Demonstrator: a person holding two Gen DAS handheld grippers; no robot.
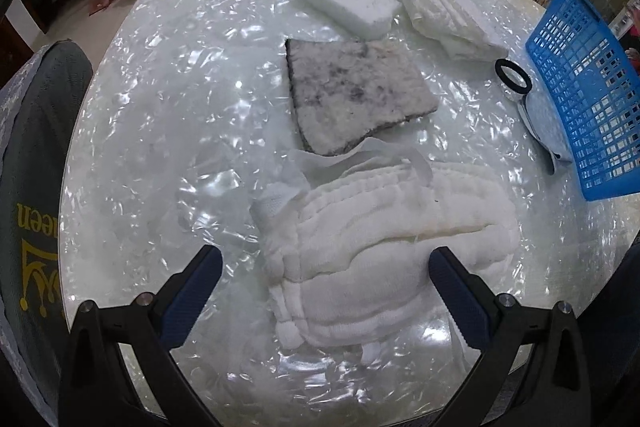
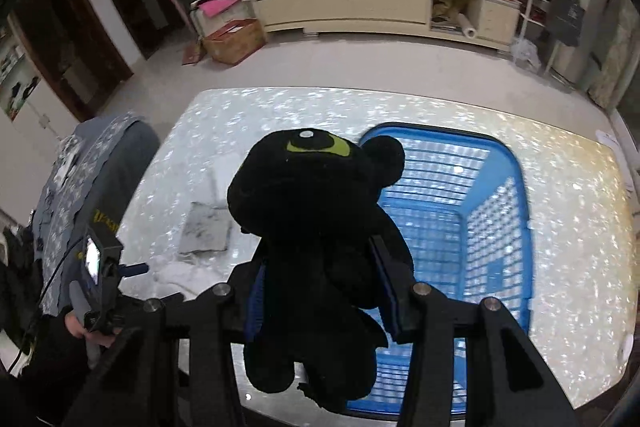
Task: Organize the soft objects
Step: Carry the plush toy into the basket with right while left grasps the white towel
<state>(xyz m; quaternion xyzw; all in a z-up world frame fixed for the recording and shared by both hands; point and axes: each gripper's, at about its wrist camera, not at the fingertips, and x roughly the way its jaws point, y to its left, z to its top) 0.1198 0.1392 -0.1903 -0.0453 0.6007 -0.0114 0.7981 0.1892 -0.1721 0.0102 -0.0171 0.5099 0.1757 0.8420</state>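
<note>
My right gripper (image 2: 320,267) is shut on a black plush toy (image 2: 316,207) with a green eye patch and holds it in the air above the blue plastic basket (image 2: 492,211). My left gripper (image 1: 326,267) is open, low over a crumpled white cloth (image 1: 372,227) that lies between its fingers. Beyond the cloth lie a grey stained sponge pad (image 1: 356,91), a white foam block (image 1: 348,3) and a folded white cloth (image 1: 444,11). The blue basket (image 1: 588,87) stands at the right in the left wrist view.
A black ring (image 1: 514,75) and a pale blue item (image 1: 548,123) lie beside the basket. A chair with a grey cover (image 1: 36,163) stands at the table's left edge. The table top (image 1: 160,131) is glossy white. The left hand-held gripper also shows in the right wrist view (image 2: 100,287).
</note>
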